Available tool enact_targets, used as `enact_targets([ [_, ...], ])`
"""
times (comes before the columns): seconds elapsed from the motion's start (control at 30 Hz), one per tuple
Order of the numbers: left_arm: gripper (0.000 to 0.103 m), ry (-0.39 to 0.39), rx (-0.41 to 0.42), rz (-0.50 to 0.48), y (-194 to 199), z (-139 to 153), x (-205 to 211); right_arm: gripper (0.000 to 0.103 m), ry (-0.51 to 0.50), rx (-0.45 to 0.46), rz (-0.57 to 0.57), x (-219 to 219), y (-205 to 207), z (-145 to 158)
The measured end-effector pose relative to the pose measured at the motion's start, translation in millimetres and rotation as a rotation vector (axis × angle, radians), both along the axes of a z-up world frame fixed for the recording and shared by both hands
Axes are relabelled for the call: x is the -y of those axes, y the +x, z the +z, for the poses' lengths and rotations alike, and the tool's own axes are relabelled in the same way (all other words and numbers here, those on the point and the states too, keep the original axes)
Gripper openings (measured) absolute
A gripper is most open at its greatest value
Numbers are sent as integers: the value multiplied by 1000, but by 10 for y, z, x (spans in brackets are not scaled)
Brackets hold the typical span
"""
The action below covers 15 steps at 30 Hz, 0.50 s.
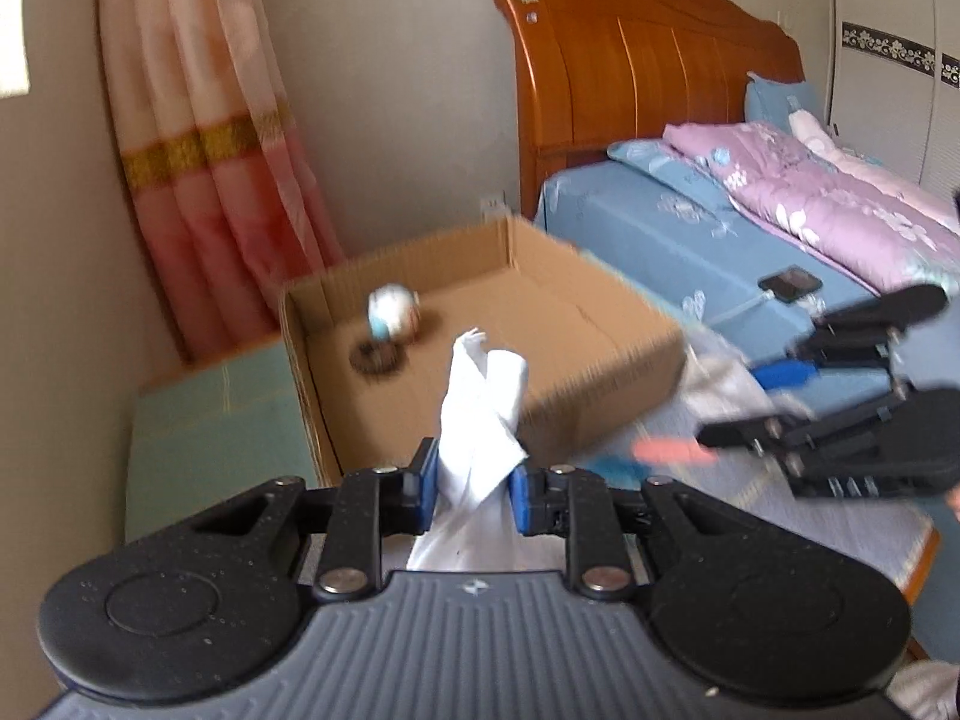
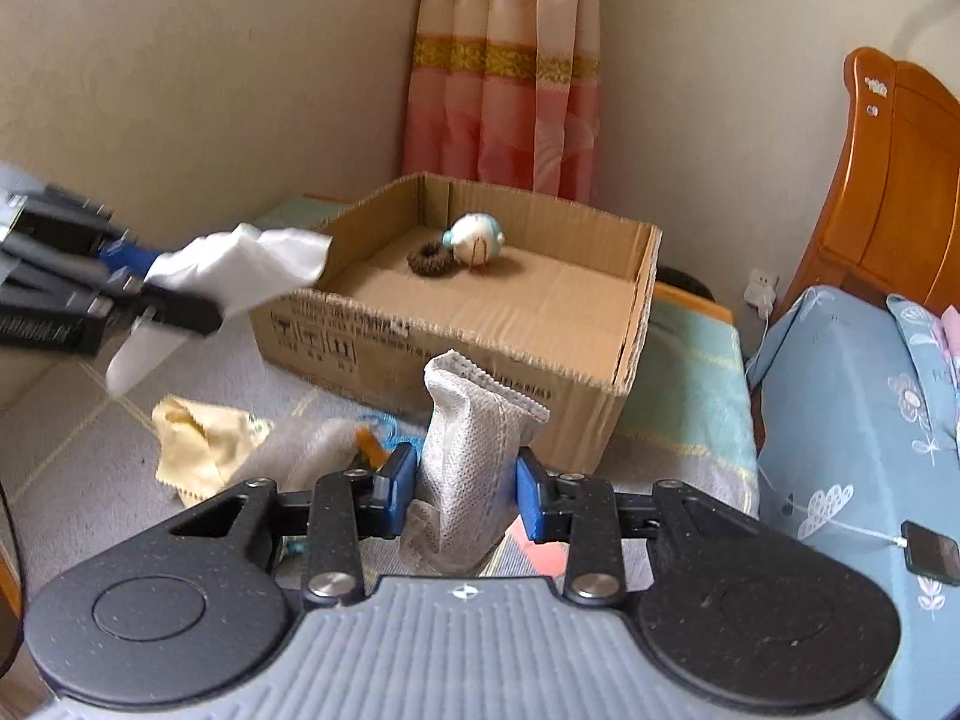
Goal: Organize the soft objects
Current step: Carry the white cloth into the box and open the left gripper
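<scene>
A bedroom corner with beige walls fills both views: a pink curtain [image 2: 504, 60] hangs at the top centre of the right wrist view, and a wooden headboard [image 1: 648, 78] stands at the upper right of the left wrist view above a bed in blue bedding [image 1: 654, 222] with a lilac quilt [image 1: 840, 198]. A shallow cardboard box [image 2: 480, 354] sits mid-frame, holding a small round blue-and-white toy [image 2: 477, 237] touching a dark scrunchie [image 2: 427, 258] near its far wall. At the bottom centre of the left wrist view, the left gripper [image 1: 471, 483] pinches a white cloth [image 1: 483, 414] between its blue pads, the cloth standing up in front of the box. The right gripper [image 2: 465, 489] is likewise clamped on a grey knitted cloth [image 2: 474, 450], low centre in its own view. At lower left there, a pale yellow cloth [image 2: 201, 438] lies crumpled on the floor mat, near the box. A phone [image 2: 930, 555] on a white cable rests on the bed at the right edge.
</scene>
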<state>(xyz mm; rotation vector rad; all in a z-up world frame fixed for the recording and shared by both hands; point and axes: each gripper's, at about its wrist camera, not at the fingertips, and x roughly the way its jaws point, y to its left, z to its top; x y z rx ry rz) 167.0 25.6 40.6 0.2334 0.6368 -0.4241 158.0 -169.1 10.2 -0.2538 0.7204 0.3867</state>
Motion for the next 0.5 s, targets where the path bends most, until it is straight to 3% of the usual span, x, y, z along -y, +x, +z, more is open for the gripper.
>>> enact_targets([
  [0.27,22,-4,-20,42,794,-47,142,39,16,40,-8,49,72,153],
  [0.33,28,6,-50,31,924,-135,169,39,22,45,-11,57,79,179],
  [0.37,49,15,-76,18,981,-188,190,39,22,48,-13,59,77,185],
  [0.4,78,28,-99,14,1019,-242,207,39,19,49,-10,62,81,194],
  [0.47,97,52,-40,47,977,-301,216,39,14,56,-10,71,82,209],
  [0.5,97,64,3,61,928,-308,206,39,12,57,-9,75,88,215],
])
